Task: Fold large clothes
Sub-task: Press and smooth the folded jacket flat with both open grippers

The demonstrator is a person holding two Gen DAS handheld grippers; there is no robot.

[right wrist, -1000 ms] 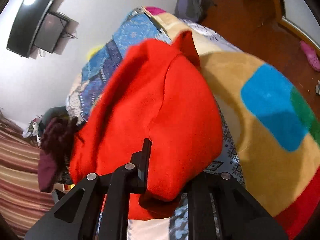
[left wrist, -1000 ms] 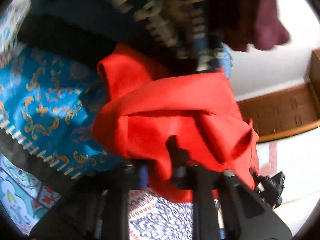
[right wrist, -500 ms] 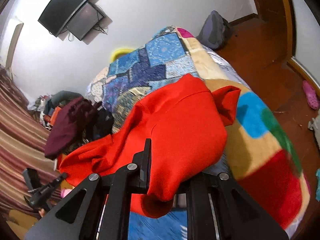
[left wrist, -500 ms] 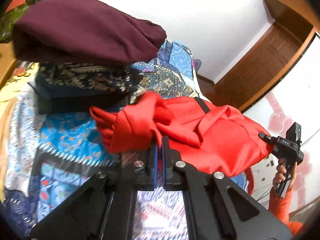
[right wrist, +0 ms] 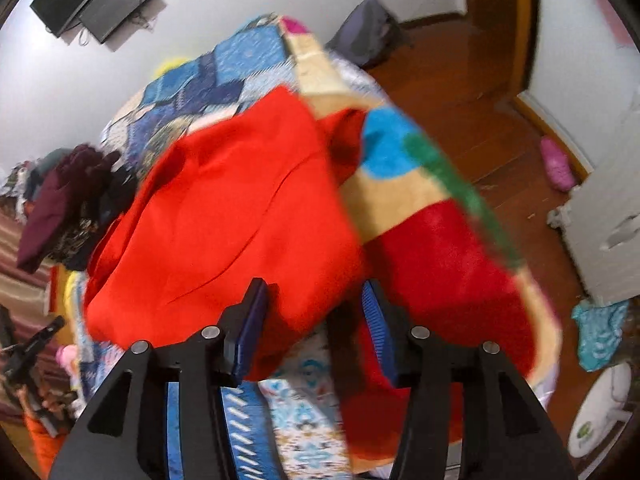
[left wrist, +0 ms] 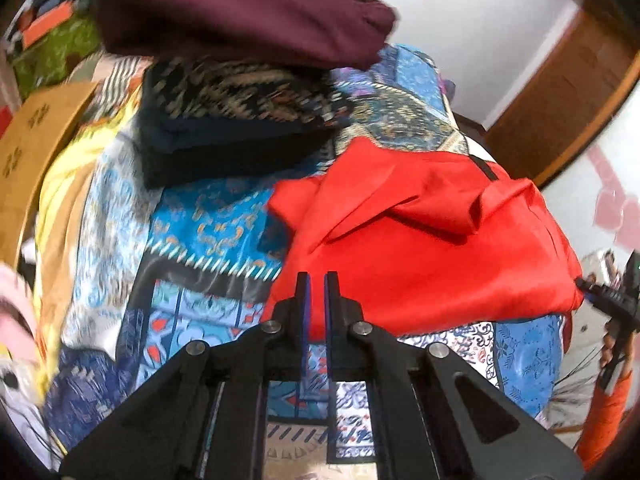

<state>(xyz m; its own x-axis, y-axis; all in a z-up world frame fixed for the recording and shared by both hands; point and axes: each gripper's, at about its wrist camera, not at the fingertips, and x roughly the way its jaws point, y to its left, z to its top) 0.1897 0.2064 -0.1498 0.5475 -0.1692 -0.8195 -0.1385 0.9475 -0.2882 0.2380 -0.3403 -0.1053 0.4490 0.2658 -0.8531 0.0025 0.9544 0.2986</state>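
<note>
Red garment (right wrist: pixel 224 216) lies on the bed (left wrist: pixel 208 232) between the opening right gripper (right wrist: pixel 312 324), beyond the shut, empty left gripper (left wrist: pixel 315 300), folded clothes stack (left wrist: pixel 240 92) behind.

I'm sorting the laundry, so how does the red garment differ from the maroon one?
The red garment lies loose and rumpled on the bedspread; the maroon one looks folded and tops a stack of clothes. The red is bright and nearer the cameras; the maroon is dark and farther back. Both are plain, unpatterned cloth.

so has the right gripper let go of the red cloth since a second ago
Yes. The right gripper was clamped on the red cloth; now its jaws are opening, cloth loose between them on the bed.
</note>
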